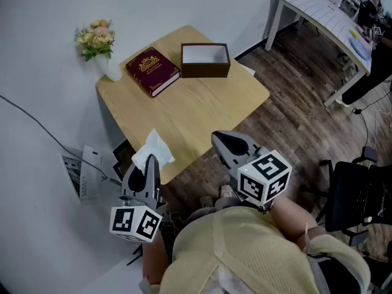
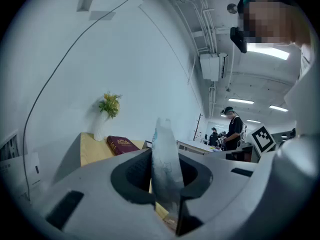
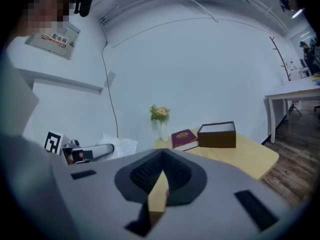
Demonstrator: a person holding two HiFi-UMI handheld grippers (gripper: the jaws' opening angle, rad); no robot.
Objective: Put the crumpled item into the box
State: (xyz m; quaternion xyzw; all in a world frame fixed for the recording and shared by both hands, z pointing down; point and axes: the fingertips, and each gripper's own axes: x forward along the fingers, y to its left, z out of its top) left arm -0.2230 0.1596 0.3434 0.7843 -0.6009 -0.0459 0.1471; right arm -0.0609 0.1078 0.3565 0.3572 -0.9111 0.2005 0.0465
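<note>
Left claw (image 1: 149, 166) clamps crumpled tissue (image 1: 154, 148) at counter's (image 1: 202, 112) near edge; right claw (image 1: 228, 144) closed, seemingly empty; far-edge box (image 1: 205, 60) unfilled.

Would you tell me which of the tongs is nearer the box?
Right. The right tongs sit by the near edge of the table, below the box in the head view; the left tongs, gripping the tissue, are farther off at the near-left edge.

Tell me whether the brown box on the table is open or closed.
Open: the box has no lid on it, and the head view looks down onto its pale, bare inside.
</note>
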